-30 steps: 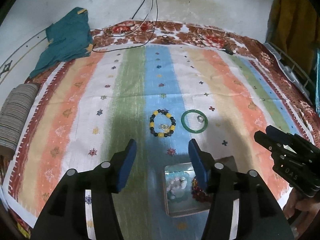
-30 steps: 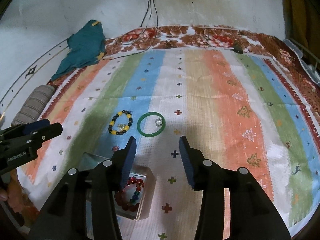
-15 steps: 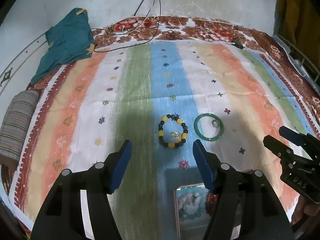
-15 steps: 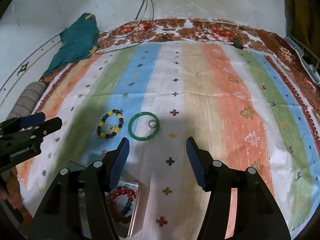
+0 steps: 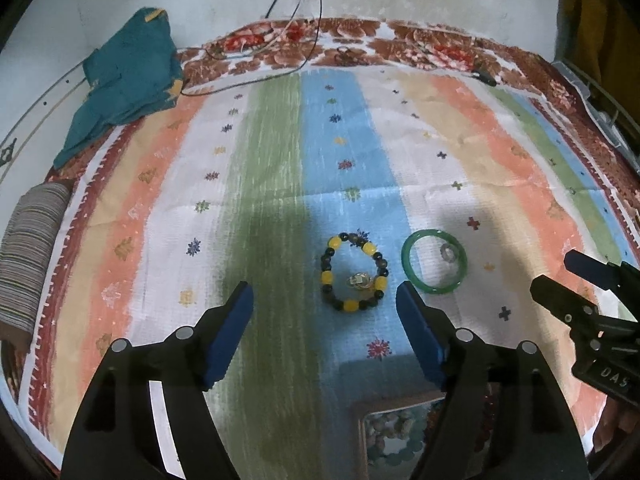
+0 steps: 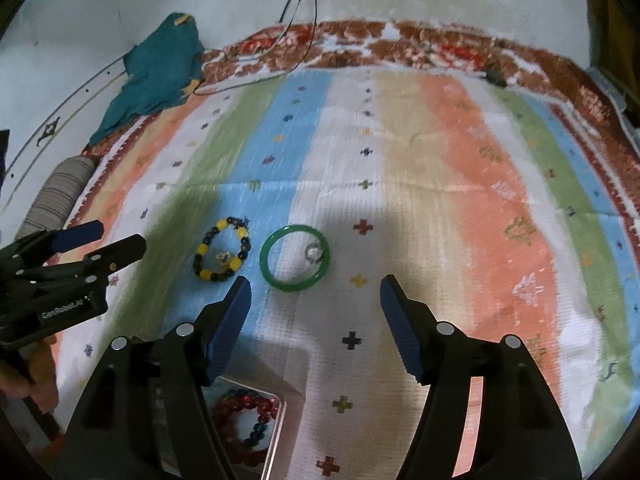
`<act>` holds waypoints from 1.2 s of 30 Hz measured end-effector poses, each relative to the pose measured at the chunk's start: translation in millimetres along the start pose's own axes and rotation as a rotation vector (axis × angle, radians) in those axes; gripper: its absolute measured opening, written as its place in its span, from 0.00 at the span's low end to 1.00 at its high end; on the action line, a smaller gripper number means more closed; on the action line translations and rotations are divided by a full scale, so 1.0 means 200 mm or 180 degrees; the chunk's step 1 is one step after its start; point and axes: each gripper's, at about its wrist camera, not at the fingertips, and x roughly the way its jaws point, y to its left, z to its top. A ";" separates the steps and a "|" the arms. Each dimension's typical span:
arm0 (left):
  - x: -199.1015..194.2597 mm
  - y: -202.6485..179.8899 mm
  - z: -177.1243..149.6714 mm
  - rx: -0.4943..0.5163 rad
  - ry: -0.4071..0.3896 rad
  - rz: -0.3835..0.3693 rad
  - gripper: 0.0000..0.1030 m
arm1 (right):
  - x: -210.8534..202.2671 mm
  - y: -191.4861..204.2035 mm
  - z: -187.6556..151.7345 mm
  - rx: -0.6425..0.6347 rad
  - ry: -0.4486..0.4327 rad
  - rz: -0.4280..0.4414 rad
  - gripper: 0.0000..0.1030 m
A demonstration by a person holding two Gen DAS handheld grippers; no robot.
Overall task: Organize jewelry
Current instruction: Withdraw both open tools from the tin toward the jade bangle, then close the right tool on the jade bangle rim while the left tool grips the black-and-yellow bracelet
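Both sets of jaws are spread wide and empty: the left gripper point(image 5: 324, 312) is lined up on the yellow-and-black bead bracelet point(image 5: 353, 271), just left of the green bangle point(image 6: 295, 257); the right gripper point(image 6: 314, 300) is poised short of that bangle.

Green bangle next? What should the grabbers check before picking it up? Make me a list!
1. Right tool open: ok.
2. Left tool open and holding nothing: ok.
3. Green bangle lies flat on the striped cloth, nothing on top: ok.
4. Small ring sits inside the bangle and could get caught: not ok.
5. Beaded bracelet apart from the bangle: ok.
6. Room left in the jewelry box: cannot tell.
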 end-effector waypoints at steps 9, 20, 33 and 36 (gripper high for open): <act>0.13 0.06 0.01 -0.0049 0.0181 -0.0026 0.72 | 0.11 0.01 0.03 -0.0013 0.0155 0.0018 0.65; 0.26 0.07 0.05 -0.0037 0.0295 0.0005 0.73 | 0.26 -0.01 0.04 -0.0036 0.0355 -0.0004 0.65; 0.43 0.11 0.07 -0.0105 0.0497 -0.0006 0.73 | 0.43 0.00 0.08 -0.0090 0.0593 -0.0050 0.65; 0.47 0.11 0.07 -0.0037 0.0529 0.0048 0.73 | 0.48 0.00 0.09 -0.0092 0.0645 -0.0078 0.65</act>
